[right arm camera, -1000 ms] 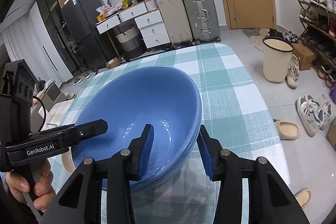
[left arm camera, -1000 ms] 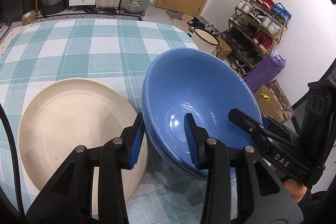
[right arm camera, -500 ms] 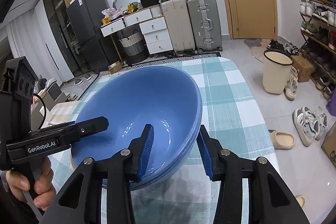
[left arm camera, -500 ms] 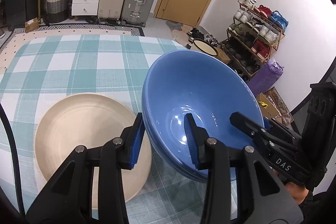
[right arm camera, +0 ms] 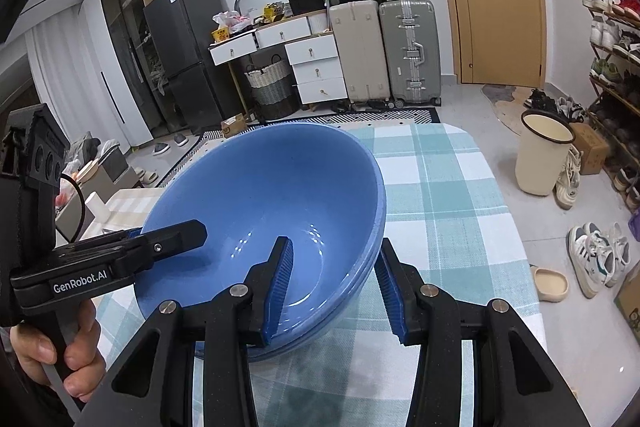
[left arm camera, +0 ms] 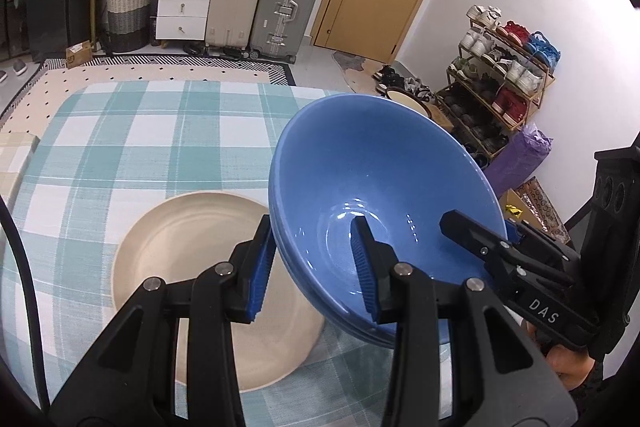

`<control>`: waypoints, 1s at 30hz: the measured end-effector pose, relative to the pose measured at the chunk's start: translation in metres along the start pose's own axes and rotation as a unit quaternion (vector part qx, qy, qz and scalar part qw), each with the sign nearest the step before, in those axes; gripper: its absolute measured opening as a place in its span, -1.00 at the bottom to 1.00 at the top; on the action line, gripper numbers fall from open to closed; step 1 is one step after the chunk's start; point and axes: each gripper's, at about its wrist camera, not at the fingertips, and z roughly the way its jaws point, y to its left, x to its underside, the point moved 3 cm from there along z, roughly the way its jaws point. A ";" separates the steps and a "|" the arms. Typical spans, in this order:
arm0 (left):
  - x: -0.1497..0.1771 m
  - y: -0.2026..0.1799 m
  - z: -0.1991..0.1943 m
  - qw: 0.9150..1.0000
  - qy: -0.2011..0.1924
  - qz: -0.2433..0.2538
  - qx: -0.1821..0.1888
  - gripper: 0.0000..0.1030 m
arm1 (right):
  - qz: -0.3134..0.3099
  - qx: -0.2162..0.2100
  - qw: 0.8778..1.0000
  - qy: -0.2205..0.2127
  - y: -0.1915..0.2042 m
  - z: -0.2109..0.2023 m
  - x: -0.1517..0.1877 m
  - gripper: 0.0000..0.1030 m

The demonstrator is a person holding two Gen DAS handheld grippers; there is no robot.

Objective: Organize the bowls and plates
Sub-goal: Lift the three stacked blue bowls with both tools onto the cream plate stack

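Held at opposite rims, blue bowls (left arm camera: 372, 187) face up

A stack of deep blue bowls (left arm camera: 376, 187), tilted and clear of the teal-checked cloth surface (left arm camera: 132, 143), fills the space between both grippers. A round cream plate (left arm camera: 192, 259) lies below at the left, while the cloth's far half is open out to its edge.
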 end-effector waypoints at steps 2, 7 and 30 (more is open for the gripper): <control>-0.002 0.005 -0.005 1.000 -0.003 -0.004 -0.006 -0.33 | -0.004 -0.004 1.000 0.001 0.006 0.003 -0.002 -0.15; -0.006 0.019 -0.017 1.000 -0.011 -0.010 -0.021 -0.33 | -0.012 -0.016 1.000 0.002 0.019 0.013 -0.008 -0.15; 0.003 0.092 -0.016 0.994 -0.010 -0.048 -0.100 -0.32 | -0.054 -0.055 0.996 0.042 0.080 0.082 -0.008 -0.15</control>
